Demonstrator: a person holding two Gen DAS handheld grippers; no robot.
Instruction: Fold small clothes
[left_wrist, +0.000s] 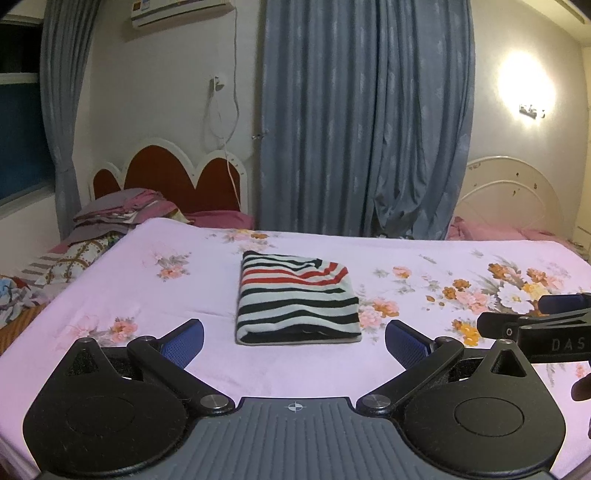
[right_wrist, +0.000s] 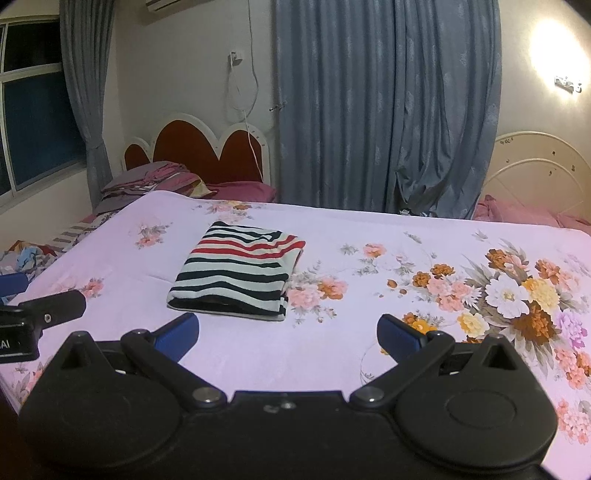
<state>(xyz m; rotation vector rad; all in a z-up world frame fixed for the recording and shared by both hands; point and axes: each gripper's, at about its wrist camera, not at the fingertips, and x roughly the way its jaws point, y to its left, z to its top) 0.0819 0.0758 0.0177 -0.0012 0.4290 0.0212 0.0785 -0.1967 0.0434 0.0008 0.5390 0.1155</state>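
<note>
A striped garment is lying folded at frame centre on the floral sheet. The left gripper is hovering below it, fingers spread wide, gripping nothing. The right gripper is likewise gaping, empty, garment at its centre-left.

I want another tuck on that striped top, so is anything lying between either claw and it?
Nothing visible. The left claw and right claw are both open, with only bare floral sheet between them and the folded striped top. The top lies slightly left of the right claw's line.
</note>
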